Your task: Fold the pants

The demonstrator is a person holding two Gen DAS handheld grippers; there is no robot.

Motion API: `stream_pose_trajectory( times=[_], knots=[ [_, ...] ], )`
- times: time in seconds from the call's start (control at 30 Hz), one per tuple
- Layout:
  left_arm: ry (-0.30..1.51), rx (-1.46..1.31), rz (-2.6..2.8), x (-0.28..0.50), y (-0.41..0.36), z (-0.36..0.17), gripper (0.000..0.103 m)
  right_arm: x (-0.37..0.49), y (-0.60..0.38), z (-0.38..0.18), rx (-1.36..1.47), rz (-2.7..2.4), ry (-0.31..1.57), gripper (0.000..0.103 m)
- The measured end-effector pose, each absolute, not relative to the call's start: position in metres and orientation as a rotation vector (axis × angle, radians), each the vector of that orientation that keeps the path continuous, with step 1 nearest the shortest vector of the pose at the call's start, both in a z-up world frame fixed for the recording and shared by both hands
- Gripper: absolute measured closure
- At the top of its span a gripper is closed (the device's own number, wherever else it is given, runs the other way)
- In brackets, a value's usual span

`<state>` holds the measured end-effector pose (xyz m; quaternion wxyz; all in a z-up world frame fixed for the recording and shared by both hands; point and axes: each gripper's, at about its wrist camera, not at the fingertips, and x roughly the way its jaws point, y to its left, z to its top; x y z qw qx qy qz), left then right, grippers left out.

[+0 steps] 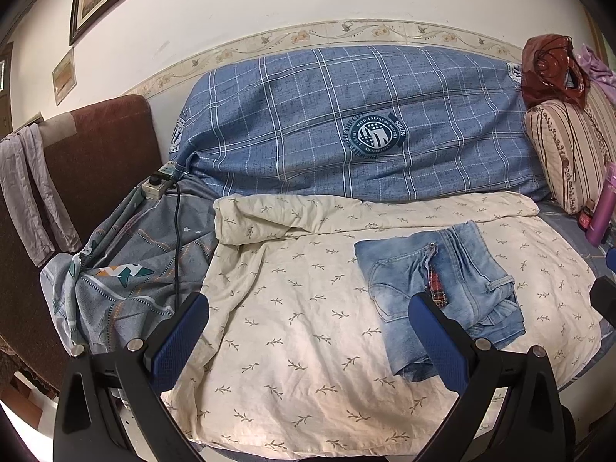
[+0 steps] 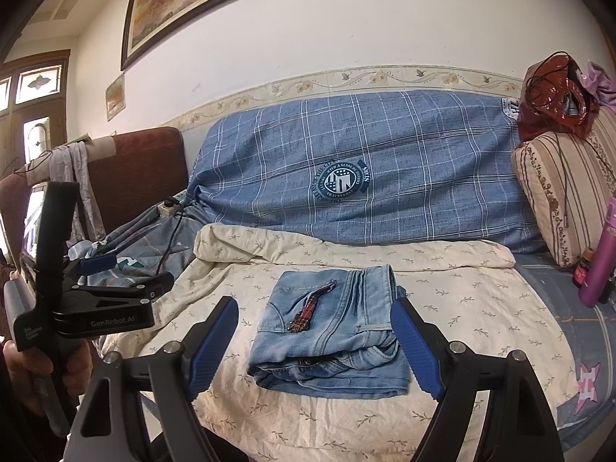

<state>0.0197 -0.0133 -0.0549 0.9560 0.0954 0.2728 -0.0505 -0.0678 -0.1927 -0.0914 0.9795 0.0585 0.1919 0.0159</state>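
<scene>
And here's the picture: a sofa draped in a blue checked cover with a round crest [image 2: 369,161], and spread over its seat a cream cotton sheet printed with small leaf sprigs [image 2: 481,288]. That sheet is the work surface, and it's rumpled along the back and the left edge.

In the middle of it sit the faded light-blue denim pants [image 2: 327,331], already down to a compact, roughly rectangular packet. Layers are stacked, the waistband and a belt loop show at the near right corner, and a little red tartan strip [image 2: 308,312] lies across the top panel. By the look of it the folding is essentially done. What might be left is only a tidy-up: the near edge shows a few loose layers peeking out and the front right corner isn't quite square.

Now the tools. The right gripper [image 2: 315,346] hangs over the near edge of the sheet with its blue ribbed pads spread wide, nothing pinched. The packet appears in the gap between them but beyond the tips, untouched as far as I can tell. The left gripper [image 1: 308,338] is released too, jaws well apart and empty. From its camera the pants [image 1: 439,300] lie off to the right, partly behind its right finger, with bare sheet straight ahead.

Both claws empty, pants resting free on the sheet.
</scene>
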Motion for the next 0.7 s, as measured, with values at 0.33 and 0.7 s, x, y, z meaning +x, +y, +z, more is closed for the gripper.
stream_pose_trajectory(
  times=[0.33,0.7],
  knots=[
    [0.507,0.142,-0.094,0.017,0.002,-0.047,0.000,-0.063,-0.180,-0.091,0.091,0.036,0.391,0.019],
    [0.488,0.092,-0.055,0.013,0.033,-0.038,0.000,-0.067,-0.164,-0.077,0.074,0.044,0.370,0.019]
  ],
)
